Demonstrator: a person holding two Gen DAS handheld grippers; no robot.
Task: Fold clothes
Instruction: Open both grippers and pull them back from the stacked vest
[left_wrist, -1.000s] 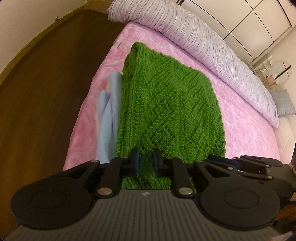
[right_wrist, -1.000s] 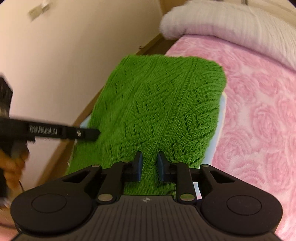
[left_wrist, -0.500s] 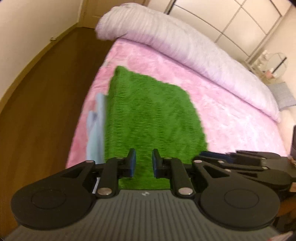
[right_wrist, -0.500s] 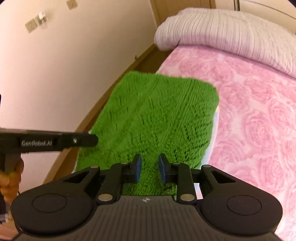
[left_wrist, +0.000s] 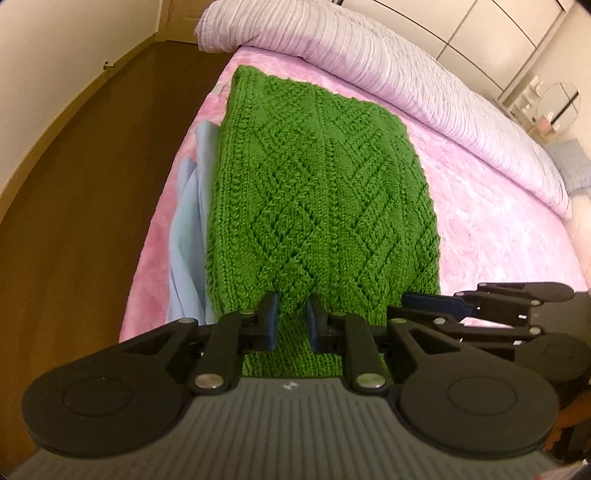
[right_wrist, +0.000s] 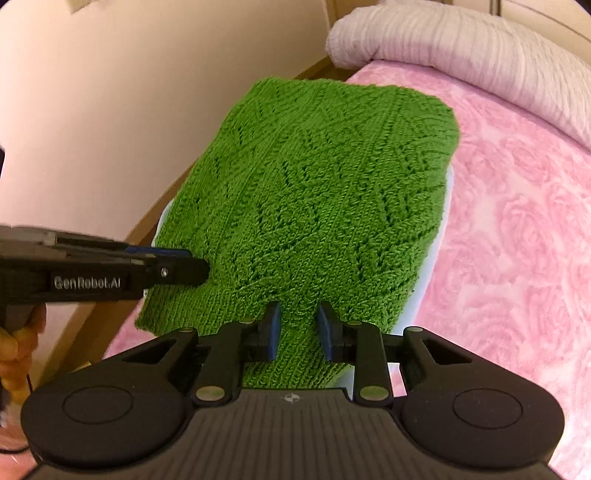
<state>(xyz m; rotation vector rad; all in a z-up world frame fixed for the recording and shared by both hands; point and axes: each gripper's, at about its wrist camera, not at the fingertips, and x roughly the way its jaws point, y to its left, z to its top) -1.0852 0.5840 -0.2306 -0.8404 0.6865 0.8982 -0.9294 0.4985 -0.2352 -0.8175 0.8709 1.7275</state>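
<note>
Two grippers on one hem. Left gripper (left_wrist: 293, 314) has its fingers drawn close, with a tuck of the green sweater (left_wrist: 317, 192) nipped between them. Creases in the knit run into the gap. Right gripper (right_wrist: 297, 321) stands a little wider, also with knit filling the gap. It reads as a looser pinch on the same near edge.

Sweater lies as a folded oblong on the pink bedspread (left_wrist: 498, 229), running toward 12 o'clock from the grippers. It sits on top of a light blue garment (left_wrist: 188, 221) that pokes out along its 9 o'clock side. Rolled duvet (left_wrist: 369, 62) lies well beyond, at 1 o'clock. Bed edge and wooden floor (left_wrist: 92, 184) are close at 9 o'clock.

Risks, as judged:
- Right side's slacker hold may let the chunky knit slide out on a lift. One corner would drop and the fold go crooked.
- Both pinches sit near the middle of the hem, not at its corners. The outer corners look likely to sag and curl under.
- Open-weave stitches could snag on a fingertip at release and drag the layer back.
- Knit may cling to the blue garment underneath, so any pull toward 9 o'clock could carry both over the bed edge.
- Uneven travel between the hands would skew the crease.
</note>
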